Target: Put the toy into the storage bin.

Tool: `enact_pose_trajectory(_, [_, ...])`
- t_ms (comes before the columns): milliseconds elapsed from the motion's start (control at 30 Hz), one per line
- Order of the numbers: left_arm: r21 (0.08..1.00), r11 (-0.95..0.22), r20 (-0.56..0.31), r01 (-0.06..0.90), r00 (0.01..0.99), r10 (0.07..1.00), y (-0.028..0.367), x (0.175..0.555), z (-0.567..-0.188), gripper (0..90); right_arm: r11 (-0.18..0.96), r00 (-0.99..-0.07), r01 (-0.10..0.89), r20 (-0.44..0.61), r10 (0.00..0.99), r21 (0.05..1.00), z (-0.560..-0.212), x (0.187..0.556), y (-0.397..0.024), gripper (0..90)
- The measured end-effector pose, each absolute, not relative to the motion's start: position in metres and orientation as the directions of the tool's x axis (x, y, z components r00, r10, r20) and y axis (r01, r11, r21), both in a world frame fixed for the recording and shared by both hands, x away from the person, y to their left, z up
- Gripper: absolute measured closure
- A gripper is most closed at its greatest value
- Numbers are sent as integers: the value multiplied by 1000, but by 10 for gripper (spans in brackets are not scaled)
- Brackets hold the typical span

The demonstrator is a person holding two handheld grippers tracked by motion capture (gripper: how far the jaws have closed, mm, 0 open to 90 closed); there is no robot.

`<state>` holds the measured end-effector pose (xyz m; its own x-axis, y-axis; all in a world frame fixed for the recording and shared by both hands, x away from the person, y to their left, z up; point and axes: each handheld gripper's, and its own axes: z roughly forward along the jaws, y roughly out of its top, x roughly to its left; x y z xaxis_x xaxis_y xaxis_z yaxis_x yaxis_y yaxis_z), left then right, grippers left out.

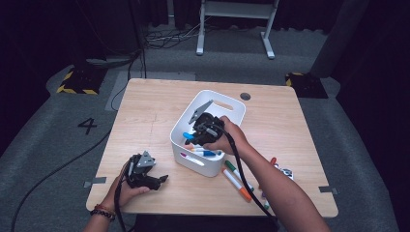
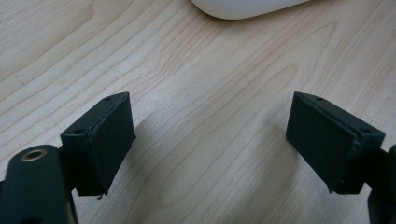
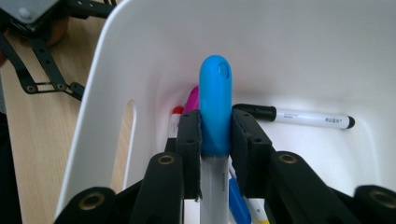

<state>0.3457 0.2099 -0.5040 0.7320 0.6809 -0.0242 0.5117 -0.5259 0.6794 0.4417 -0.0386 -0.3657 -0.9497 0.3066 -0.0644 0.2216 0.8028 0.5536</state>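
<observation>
On wood table [image 1: 145, 121], grey carpet [image 1: 43, 145] w/ cables

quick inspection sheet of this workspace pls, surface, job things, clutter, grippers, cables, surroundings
surface: light wooden table, one dark round hole near the far edge.
job's things: white bin mid-table with markers inside; blue-capped marker held over the bin's inside; a black-capped marker lies on the bin floor.
clutter: loose markers on the table to the right of the bin.
grippers: right gripper shut on the blue-capped marker's cap, inside the bin; left gripper open, nothing between the jaws, just above bare wood.
cables: one cable trails along the right forearm; floor cables beyond the table.
surroundings: grey carpet, white frame legs, black-and-yellow striped floor plates.
</observation>
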Motion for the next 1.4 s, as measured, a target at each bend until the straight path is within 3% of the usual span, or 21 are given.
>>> enact_pose_trajectory(233, [678,-527,-27,512,734,678,210,346,-504,154,803,-946,246,-46,321,542,-366,439,-40,688])
enact_pose_trajectory(400, [679,-524,-27,514,731,682,210,346,-504,154,766,-939,243,-54,340,595,-358,436,-49,658])
enact_pose_trajectory(633, [679,-526,-25,512,732,681,210,346,-504,154,655,-935,171,-89,344,736,-338,426,-83,615])
enact_pose_trajectory(900, [679,-525,-26,513,732,681,210,346,-504,153,580,-911,142,-124,394,802,-332,400,-134,575])
enact_pose_trajectory(1133, [678,-526,-29,513,734,678,210,346,-504,154,580,-862,172,-163,481,796,-353,375,-181,581])
enact_pose_trajectory(1400, [679,-526,-23,512,731,682,210,346,-504,153,596,-864,282,-72,499,752,-408,364,-202,566])
